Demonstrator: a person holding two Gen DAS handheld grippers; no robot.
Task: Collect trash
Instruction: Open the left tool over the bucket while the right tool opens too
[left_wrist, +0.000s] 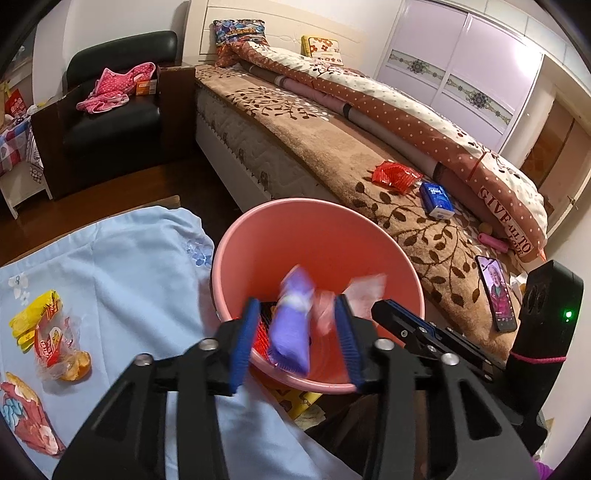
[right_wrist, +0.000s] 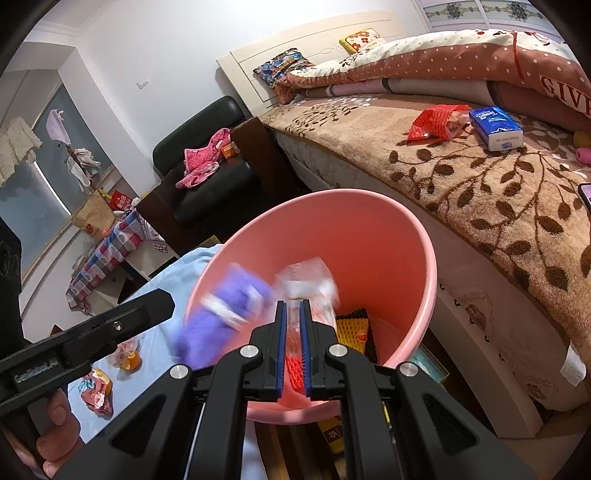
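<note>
A pink bin (left_wrist: 280, 206) (right_wrist: 332, 195) stands between a table with a blue cloth and the bed. Over its mouth my left gripper (left_wrist: 297, 301) is open; a blurred purple packet (left_wrist: 290, 332) (right_wrist: 218, 325) hangs loose between the blue pads, touching neither. Beside it, my right gripper (right_wrist: 293, 303) is shut on a crumpled clear plastic wrapper (right_wrist: 310, 284), also above the bin. A yellow-and-black packet (right_wrist: 356, 328) lies at the bin's bottom. On the blue cloth (left_wrist: 122, 266) lie a yellow wrapper (left_wrist: 35, 321), a clear bag with an orange piece (left_wrist: 62, 354) and a red wrapper (left_wrist: 26, 417).
On the bed's brown leaf-patterned blanket (left_wrist: 332, 147) lie a red wrapper (left_wrist: 395, 177), a blue tissue pack (left_wrist: 436, 199) and a phone (left_wrist: 496, 291). A black armchair (left_wrist: 110, 122) with pink clothes stands at the bed's head. A person's hand (right_wrist: 55, 443) holds the left gripper.
</note>
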